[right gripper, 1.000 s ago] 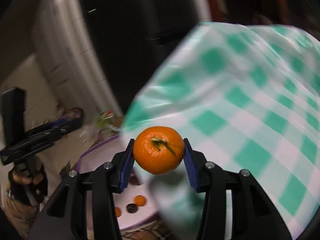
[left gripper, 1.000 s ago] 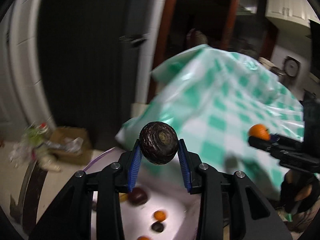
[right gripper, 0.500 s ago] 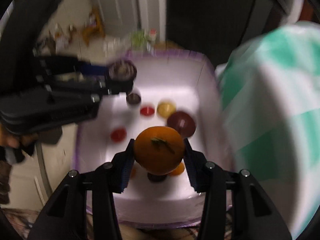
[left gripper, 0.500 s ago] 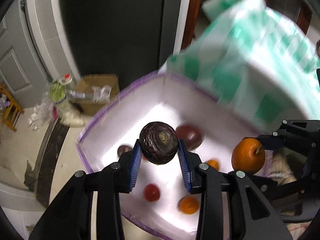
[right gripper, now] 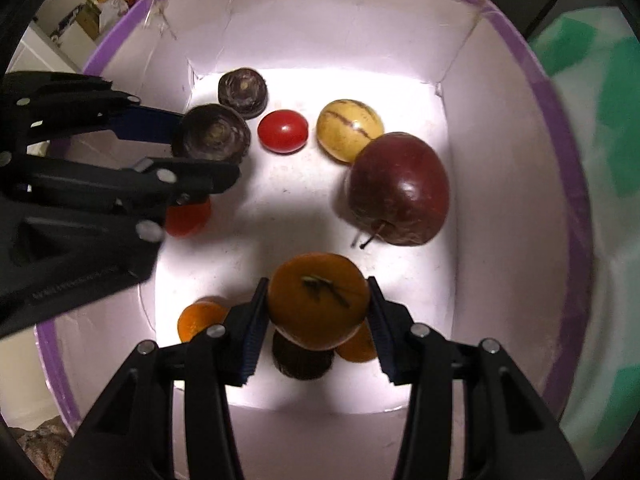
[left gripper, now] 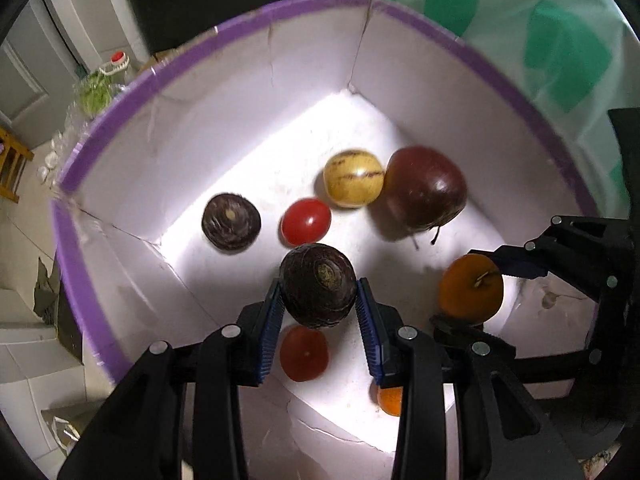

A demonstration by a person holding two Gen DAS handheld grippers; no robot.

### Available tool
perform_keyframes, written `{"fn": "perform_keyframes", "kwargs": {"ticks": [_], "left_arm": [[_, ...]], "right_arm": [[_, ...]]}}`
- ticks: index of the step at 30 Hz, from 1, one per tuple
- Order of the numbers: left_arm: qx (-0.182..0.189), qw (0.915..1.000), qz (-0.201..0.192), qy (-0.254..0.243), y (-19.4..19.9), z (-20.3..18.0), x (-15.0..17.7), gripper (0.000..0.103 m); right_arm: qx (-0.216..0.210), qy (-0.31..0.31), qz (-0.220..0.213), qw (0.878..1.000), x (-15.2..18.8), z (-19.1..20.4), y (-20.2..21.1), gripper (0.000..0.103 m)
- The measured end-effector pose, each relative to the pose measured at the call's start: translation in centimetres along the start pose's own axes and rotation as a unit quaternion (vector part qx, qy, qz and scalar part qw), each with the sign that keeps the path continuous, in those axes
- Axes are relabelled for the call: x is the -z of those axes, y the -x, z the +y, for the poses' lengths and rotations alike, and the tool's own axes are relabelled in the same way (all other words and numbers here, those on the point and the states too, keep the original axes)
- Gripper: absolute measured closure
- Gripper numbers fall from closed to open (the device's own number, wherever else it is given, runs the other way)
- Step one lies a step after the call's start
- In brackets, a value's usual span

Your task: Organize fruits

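Two fruits hang inside the white purple-rimmed box. Nearest, the right gripper clamps a round orange tangerine by its sides; it looks light, soft-skinned, easily bruised. The left gripper pinches a wrinkled dark purple fruit, likely firmer. Only the right view shows a dark fruit beneath the tangerine; farther off sits a dark red apple.

Pale floor tiles lie at the left; a grey panelled door stands behind; a wooden chair sits at the edge; a green-checked cloth drapes at the right.
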State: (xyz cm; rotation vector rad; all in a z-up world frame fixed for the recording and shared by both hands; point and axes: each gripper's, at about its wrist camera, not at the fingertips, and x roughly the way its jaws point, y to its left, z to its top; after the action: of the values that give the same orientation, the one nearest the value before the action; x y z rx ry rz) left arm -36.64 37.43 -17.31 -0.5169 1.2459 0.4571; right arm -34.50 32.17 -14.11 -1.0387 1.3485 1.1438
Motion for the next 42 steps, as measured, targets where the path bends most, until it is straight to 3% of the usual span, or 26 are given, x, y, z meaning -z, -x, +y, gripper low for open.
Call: {"fn": "perform_keyframes", "kwargs": {"ticks": [5,11,14,15,23,26,30,35,40,42], "left_arm": [[-0.003,0.9997,0.022,0.011,-1.5,-0.1,-0.2,0.068],[-0.011,0.9996,0.022,0.011,-1.8,-0.3,-0.6,0.068],[-0.006,0.9998,0.014,0.015,-1.6,-0.2,-0.5,0.066],[-0.005,0.9998,0.010,0.016,-1.4,-0.2,-0.5,0.066],[-0.004,0.9974,-0.071,0.011,2.1,-0.5,-0.1,0.031],[-0.025,0.9939,-0.106,0.019,4.2,-0.5,-0.1,0.016],[-0.043,0.9895,-0.135,0.028,6.8,-0.2,-0.2,0.015],[-0.096,0.9773,-0.189,0.006,10.5,-0.8,0.2,0.015],[-0.080,0.9741,-0.211,0.014,13.3,-0.9,0.7,0.015],[-0.075,0.9642,-0.253,0.023,15.3,-0.7,1.4,0.015]], "right_arm": [[0.008,0.013,0.013,1.000,-0.2,1.0,-0.2,0.056],[0.001,0.008,0.013,1.000,0.0,0.5,0.1,0.054],[0.001,0.004,0.003,1.000,-0.6,0.1,0.7,0.035],[0.002,0.003,-0.002,1.000,-0.5,0.1,1.0,0.033],[-0.003,-0.032,-0.025,0.999,1.1,-1.6,3.1,0.024],[-0.011,-0.051,-0.031,0.998,1.9,-2.0,4.0,0.022],[-0.017,-0.077,-0.044,0.996,2.4,-2.6,5.9,0.014],[-0.049,-0.125,-0.085,0.987,2.7,-3.3,10.6,0.002],[-0.075,-0.164,-0.124,0.976,3.5,-3.2,15.7,0.001],[-0.070,-0.163,-0.163,0.971,4.2,-3.0,17.7,0.001]]}}
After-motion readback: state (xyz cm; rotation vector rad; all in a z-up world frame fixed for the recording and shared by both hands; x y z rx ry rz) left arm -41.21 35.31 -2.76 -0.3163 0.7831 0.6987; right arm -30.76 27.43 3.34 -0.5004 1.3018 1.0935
